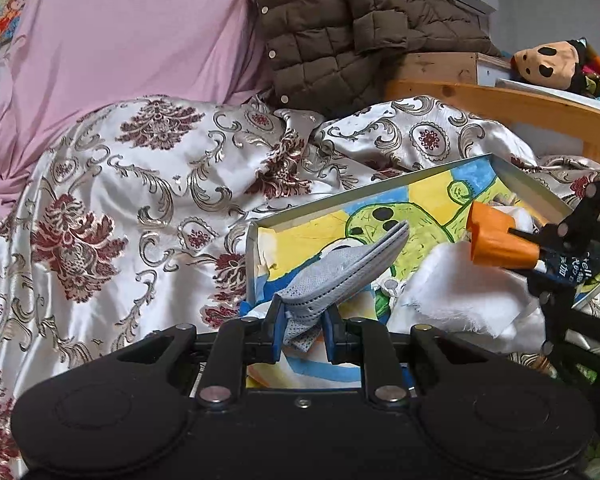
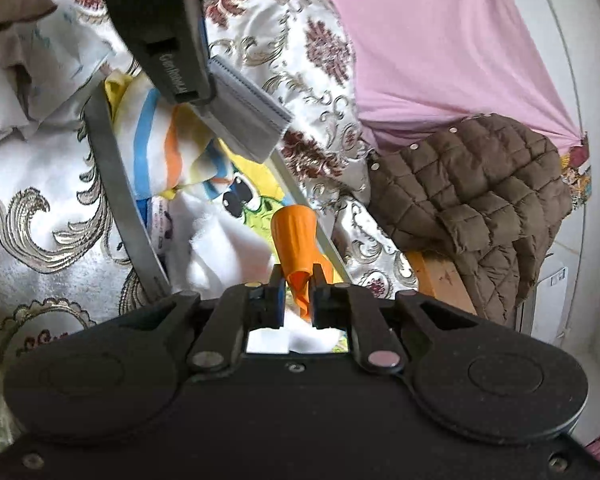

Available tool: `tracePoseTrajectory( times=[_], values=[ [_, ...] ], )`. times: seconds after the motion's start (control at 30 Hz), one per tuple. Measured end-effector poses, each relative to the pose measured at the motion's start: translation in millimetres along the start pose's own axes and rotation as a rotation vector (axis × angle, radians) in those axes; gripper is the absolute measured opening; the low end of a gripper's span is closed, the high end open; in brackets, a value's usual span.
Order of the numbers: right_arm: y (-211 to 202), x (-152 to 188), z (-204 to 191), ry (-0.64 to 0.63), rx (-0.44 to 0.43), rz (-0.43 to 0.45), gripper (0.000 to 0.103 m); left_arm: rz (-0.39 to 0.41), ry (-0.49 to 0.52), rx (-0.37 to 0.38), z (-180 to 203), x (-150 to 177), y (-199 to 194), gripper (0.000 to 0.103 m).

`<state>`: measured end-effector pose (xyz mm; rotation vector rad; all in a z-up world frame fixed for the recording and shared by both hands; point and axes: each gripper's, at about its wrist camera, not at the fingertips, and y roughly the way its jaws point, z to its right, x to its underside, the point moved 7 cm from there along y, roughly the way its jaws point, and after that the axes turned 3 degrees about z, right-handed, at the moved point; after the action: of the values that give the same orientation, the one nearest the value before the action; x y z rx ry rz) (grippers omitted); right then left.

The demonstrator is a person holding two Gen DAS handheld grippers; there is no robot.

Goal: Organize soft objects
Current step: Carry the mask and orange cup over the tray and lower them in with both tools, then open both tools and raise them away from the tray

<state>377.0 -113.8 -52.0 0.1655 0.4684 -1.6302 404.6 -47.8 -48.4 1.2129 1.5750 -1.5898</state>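
My left gripper (image 1: 302,330) is shut on a folded grey face mask (image 1: 348,272) and holds it over the near end of a shallow box (image 1: 380,190) lined with a colourful cartoon cloth. My right gripper (image 2: 298,300) is shut on a folded orange cloth (image 2: 296,240) and holds it over the same box (image 2: 112,176). The right gripper with the orange cloth (image 1: 496,240) shows at the right of the left wrist view. The grey mask (image 2: 252,120) and left gripper show at the top of the right wrist view. A white cloth (image 1: 460,288) lies in the box.
The box lies on a white and red floral satin spread (image 1: 140,200). A pink sheet (image 1: 120,40) and a brown quilted jacket (image 1: 340,32) are behind it. A wooden bed frame (image 1: 500,104) with a plush toy (image 1: 548,62) is at the right.
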Motion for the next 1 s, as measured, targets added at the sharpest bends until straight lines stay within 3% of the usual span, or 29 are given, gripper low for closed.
tracePoseTrajectory(
  times=[0.2,0.37,0.5,0.77,0.87,0.93,1.0],
  values=[
    [12.6,-3.1,-2.3,-0.003,-0.007,-0.024,0.011,-0.045,-0.02,0.023,6.1,7.7,15.7,0.023],
    [12.9,-3.6,-9.0,-0.025,-0.02,-0.029,0.023,-0.081,0.01,0.04,11.3,16.4,22.2,0.028],
    [8.1,-6.2,-9.1,-0.029,-0.015,-0.025,0.03,-0.077,-0.015,0.067,10.1,14.2,18.7,0.043],
    [-4.1,-5.7,6.6,0.026,0.019,-0.018,0.05,-0.047,-0.008,0.072,12.2,1.7,4.6,0.062],
    [-13.5,-6.5,14.8,0.061,0.036,-0.004,0.062,-0.02,-0.019,0.056,10.3,-5.2,-5.2,0.077],
    [-19.5,-6.4,22.2,0.09,0.058,0.01,0.076,-0.001,-0.032,0.049,7.2,-10.5,-14.0,0.08],
    [-28.2,-6.0,30.6,0.12,0.09,0.026,0.084,0.013,-0.038,0.043,4.1,-15.1,-22.1,0.084]
  ],
)
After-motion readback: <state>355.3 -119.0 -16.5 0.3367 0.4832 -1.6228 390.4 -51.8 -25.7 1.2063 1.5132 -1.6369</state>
